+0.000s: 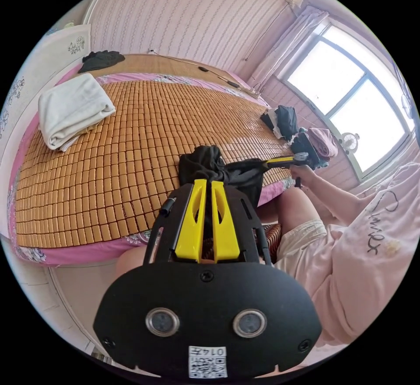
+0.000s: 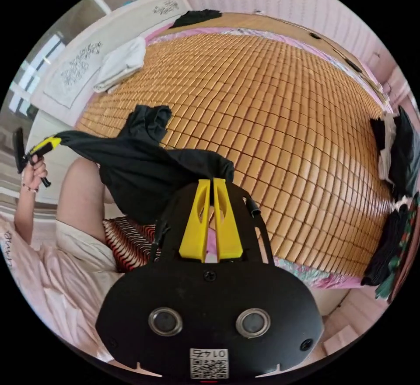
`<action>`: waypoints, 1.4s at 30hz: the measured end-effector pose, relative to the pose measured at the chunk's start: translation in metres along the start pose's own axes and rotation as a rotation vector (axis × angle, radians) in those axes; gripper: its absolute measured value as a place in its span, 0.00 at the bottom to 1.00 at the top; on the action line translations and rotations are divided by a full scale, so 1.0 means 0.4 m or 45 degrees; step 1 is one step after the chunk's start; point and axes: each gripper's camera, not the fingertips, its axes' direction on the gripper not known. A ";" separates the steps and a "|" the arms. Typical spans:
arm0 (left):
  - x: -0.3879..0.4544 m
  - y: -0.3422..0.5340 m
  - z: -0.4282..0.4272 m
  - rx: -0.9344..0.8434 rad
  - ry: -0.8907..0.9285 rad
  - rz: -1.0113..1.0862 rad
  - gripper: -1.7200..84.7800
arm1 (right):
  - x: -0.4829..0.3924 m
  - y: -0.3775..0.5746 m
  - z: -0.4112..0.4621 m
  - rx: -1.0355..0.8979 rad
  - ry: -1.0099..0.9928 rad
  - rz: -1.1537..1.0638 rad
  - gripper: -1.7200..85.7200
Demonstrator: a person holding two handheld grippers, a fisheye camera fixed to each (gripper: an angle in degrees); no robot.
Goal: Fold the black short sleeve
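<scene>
Bamboo mat (image 2: 280, 109) under gripper-stretched black shirt (image 2: 144, 166)

A black short sleeve (image 2: 144, 171) shirt, crumpled and bunched, hangs stretched in the air at the near edge of a bed (image 2: 280, 109). One end rises in a rumpled fold over the bed's woven mat; its loose middle sags below the bed's edge.

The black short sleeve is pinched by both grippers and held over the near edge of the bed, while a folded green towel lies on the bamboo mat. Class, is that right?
Not quite: the towel is white, not green, as the left gripper view shows. The rest holds: the left gripper and right gripper each pinch the black short sleeve over the bed's near edge, and the towel lies folded on the bamboo mat.
</scene>
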 end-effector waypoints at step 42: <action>0.417 -0.166 -0.813 1.029 0.136 0.275 0.01 | 0.093 0.524 -0.938 1.122 0.149 -0.082 0.02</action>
